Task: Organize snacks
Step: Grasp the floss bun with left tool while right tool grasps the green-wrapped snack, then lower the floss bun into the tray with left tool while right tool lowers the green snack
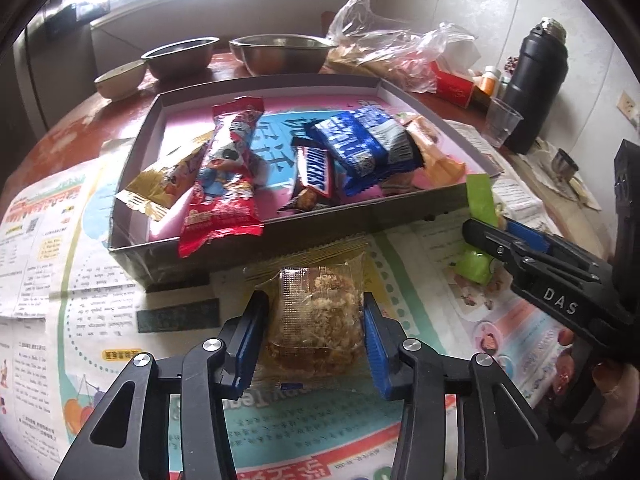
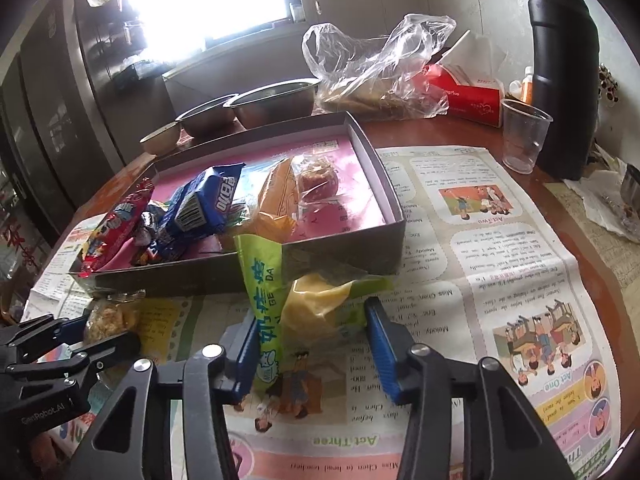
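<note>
The shallow box (image 1: pixel 280 224) has grey walls and a pink floor printed with pale blue characters. Inside, at its 9 o'clock side, a gold wrapper (image 1: pixel 160 184) lies beside a red packet (image 1: pixel 224 184) with cartoon figures; toward the middle a brown Snickers bar (image 1: pixel 314 178) carries white and blue lettering, and at 3 o'clock sits a blue biscuit pack (image 1: pixel 356 144) with white print, then an orange packet (image 1: pixel 432 152). The clear-wrapped cake (image 1: pixel 316 316) shows golden-brown crumbs under a gold-striped seal. The green snack packet (image 2: pixel 264 308) has blue characters and a yellow centre. The gripper pads (image 1: pixel 374 344) are blue on black arms. The newspaper (image 2: pixel 500 264) is white with teal, pink and yellow panels. The flask (image 2: pixel 560 80) is black.
</note>
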Tool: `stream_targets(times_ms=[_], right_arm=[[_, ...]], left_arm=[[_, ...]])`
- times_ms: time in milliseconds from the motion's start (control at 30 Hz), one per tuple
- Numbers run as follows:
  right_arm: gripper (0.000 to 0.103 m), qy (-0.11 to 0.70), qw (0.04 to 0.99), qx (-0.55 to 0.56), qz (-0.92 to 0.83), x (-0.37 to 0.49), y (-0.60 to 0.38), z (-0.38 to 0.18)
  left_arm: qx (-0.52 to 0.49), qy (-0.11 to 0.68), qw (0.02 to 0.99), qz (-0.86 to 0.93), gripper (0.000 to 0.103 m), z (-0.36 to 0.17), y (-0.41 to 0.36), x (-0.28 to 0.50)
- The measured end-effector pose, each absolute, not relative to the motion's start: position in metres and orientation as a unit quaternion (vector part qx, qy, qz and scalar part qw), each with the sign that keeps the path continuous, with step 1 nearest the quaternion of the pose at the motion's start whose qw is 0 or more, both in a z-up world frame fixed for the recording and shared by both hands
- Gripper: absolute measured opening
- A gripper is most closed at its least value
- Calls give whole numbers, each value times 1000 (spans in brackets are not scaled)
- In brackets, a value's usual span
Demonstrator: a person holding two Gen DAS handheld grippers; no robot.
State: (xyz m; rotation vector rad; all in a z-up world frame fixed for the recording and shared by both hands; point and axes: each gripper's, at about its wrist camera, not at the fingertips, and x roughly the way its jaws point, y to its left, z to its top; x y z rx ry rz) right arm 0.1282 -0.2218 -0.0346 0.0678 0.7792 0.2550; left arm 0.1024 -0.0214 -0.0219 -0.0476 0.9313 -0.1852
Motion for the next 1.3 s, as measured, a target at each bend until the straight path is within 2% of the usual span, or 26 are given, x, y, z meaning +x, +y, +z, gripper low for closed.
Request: stream_targets(times_ms=[200,867,1300], right_arm=[[42,372,917,43,138,121,-222,-27],[42,312,937,58,146,132,-226,25],[42,313,938,64,136,168,-227,24]], left_arm=[[-30,439,892,-105,47,-11,-24,95],[-55,371,924,-77,47,47,-11,119],[-58,391,916,-67,47,25,-9,156]])
